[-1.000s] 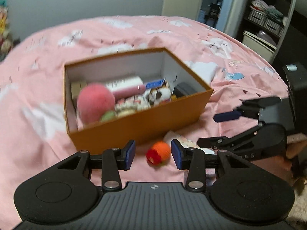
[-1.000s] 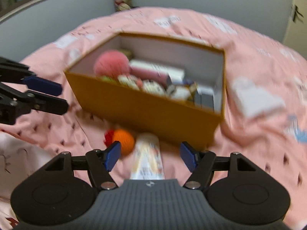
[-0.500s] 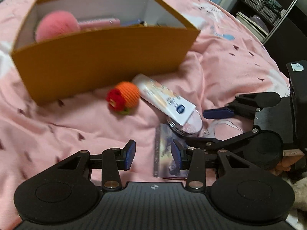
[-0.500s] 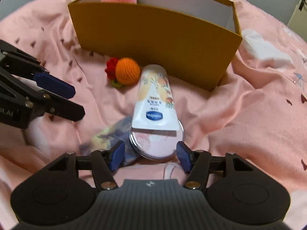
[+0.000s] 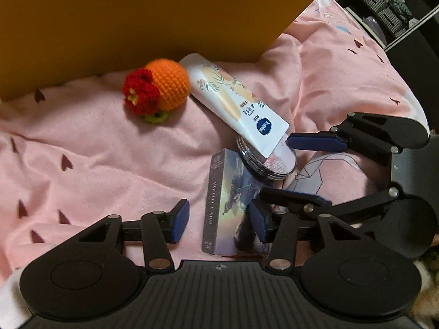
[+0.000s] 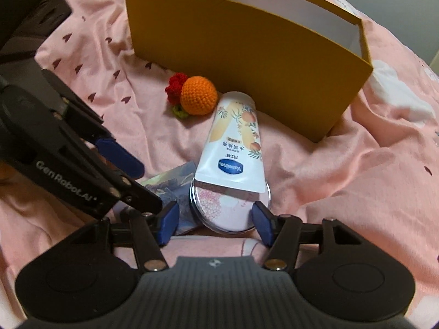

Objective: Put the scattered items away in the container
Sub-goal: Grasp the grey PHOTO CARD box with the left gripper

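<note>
Here the left tongs [image 5: 219, 220], just widened, straddle the card box [image 5: 227, 205]; right tongs [image 6: 215, 223] gape around the tin [image 6: 227, 211].

The bed [image 5: 90, 148] was covered with a pink blanket [image 6: 343, 164], creased and printed with small dark hearts and pale cloud shapes. A dark shelving unit [image 5: 395, 5] stood beyond the bed's far right corner, holding patterned baskets and folded items. A grey wall [image 6: 411, 5] was visible behind the bed. Lighting was dim and warm.
</note>
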{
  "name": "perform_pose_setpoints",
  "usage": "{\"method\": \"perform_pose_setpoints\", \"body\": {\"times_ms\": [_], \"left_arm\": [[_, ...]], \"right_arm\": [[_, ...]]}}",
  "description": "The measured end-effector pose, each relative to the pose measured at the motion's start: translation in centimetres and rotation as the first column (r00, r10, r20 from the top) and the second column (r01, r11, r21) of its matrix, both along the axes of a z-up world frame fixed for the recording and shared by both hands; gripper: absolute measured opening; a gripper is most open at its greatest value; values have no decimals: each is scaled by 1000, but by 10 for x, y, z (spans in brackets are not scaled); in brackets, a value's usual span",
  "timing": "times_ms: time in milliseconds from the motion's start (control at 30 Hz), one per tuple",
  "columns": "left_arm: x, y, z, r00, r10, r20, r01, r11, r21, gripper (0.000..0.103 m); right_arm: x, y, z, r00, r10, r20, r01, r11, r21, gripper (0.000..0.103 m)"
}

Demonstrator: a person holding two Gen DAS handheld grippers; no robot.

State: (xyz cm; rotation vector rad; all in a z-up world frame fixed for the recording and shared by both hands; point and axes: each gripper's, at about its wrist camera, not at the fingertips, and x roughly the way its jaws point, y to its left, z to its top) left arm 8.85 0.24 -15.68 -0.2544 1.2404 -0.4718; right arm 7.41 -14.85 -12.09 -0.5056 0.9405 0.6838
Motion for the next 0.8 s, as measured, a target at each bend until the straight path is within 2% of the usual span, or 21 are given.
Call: {"method": "perform_pose_setpoints", "body": {"times_ms": [267, 300, 333, 400, 533, 800], "left_arm": [[9, -4, -16, 999, 8, -48, -11, 998, -59, 65], [9, -4, -16, 999, 9, -47, -12, 998, -61, 63], [8, -4, -16, 999, 7, -47, -10, 998, -67, 57], [6, -4, -14, 999, 6, -41, -9, 998, -69, 54], [-1, -7, -5, 1000, -14, 3, 14, 999, -47, 42], [-10, -12, 12, 997, -58, 56, 60, 998, -36, 33]], "right_arm": [[1, 2, -5, 1000, -11, 12, 11, 998, -56, 61], [1, 2, -5, 1000, -14, 11, 15, 998, -57, 61], [2, 2, -5, 1000, -15, 11, 16, 998, -58, 61], [1, 2, -5, 1000, -15, 13, 16, 998, -60, 61], [1, -2, -4, 1000, -29, 2, 29, 998, -51, 61], [-3, -9, 1, 999, -52, 2, 52, 998, -46, 60]]}}
